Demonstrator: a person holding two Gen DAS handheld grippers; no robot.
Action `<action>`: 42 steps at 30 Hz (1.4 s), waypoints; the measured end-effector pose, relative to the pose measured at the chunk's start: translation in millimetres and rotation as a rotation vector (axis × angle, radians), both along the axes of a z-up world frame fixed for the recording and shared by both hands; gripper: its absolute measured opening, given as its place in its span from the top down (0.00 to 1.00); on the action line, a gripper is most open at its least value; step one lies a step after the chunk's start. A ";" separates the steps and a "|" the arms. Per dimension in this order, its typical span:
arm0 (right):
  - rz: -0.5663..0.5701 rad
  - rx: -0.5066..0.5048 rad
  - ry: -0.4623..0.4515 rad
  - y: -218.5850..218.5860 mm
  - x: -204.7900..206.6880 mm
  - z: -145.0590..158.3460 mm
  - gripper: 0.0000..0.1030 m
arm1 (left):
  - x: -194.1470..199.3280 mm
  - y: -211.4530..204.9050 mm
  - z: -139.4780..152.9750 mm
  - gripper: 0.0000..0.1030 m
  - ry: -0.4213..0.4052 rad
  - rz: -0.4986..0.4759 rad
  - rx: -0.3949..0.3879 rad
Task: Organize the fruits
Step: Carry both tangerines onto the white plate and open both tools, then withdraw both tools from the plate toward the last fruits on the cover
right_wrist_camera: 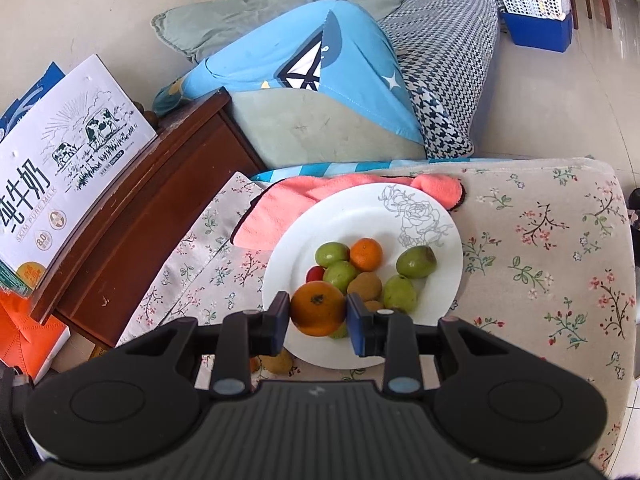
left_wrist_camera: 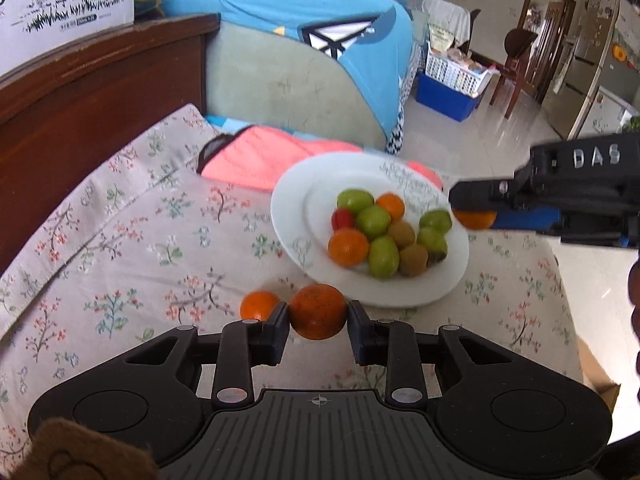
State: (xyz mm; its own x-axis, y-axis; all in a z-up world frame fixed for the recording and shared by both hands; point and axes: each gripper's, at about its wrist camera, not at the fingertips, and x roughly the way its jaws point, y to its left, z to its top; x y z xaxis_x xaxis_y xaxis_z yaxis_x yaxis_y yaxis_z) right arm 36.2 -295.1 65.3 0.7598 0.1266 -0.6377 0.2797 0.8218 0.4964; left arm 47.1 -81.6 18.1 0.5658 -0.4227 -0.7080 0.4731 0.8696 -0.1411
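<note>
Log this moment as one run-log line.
left gripper: shut on orange, short of plate | right gripper: shut on second orange, over plate | loose orange: on cloth

1. Walls (right_wrist_camera: 80, 0): plain cream, evenly lit by daylight.
2. Floor (left_wrist_camera: 472, 128): glossy pale tiles that mirror the light.
3. Dark wooden cabinet (right_wrist_camera: 168, 184): stands left of the flower-print cover (right_wrist_camera: 560, 240); a milk carton box (right_wrist_camera: 68, 152) printed with cows rests on top.
4. Sofa (right_wrist_camera: 440, 60): houndstooth cover, with a grey-green cushion (right_wrist_camera: 312, 128) and a blue cloth (right_wrist_camera: 280, 60) draped over it.
5. Blue crate (left_wrist_camera: 444, 96): on the floor past the sofa, carrying a white lattice basket (left_wrist_camera: 452, 68).
6. Wooden chair (left_wrist_camera: 516, 60): beside a brown-framed doorway (left_wrist_camera: 548, 20).
7. Refrigerator (left_wrist_camera: 596, 52): steel, at the far right.
</note>
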 end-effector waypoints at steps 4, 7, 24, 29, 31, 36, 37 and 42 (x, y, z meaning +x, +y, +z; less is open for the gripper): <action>-0.013 0.018 -0.022 -10.3 7.8 1.5 0.70 | 20.8 -6.0 18.6 0.72 -0.026 0.032 -0.044; -0.024 0.021 -0.032 -17.8 15.1 1.1 0.70 | 34.6 -14.3 25.9 0.72 -0.055 0.033 -0.047; -0.130 0.008 0.043 -41.6 58.8 -32.1 0.70 | 92.7 -48.4 1.6 0.72 -0.023 0.010 -0.002; -0.130 -0.017 0.062 -41.2 71.6 -40.0 0.70 | 98.2 -53.3 -7.1 0.72 -0.004 0.013 0.024; -0.129 -0.030 0.076 -40.2 77.0 -44.1 0.70 | 99.5 -55.7 -11.0 0.72 0.001 0.011 0.038; -0.143 -0.047 0.086 -38.6 80.7 -48.0 0.65 | 99.8 -55.9 -9.5 0.70 0.004 0.012 0.024; -0.136 -0.050 0.079 -38.3 80.0 -46.2 0.65 | 99.6 -55.6 -7.5 0.68 0.004 0.011 0.018; -0.118 -0.041 0.049 -33.7 77.1 -38.5 0.64 | 94.5 -49.9 8.0 0.48 -0.025 0.031 0.006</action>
State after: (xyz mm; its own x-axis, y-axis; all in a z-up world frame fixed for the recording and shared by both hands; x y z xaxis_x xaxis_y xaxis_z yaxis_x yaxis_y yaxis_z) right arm 113.4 -328.8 26.9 0.7355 0.0111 -0.6774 0.3993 0.8007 0.4466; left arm 141.7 -131.5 26.1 0.5962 -0.4007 -0.6956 0.4495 0.8846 -0.1243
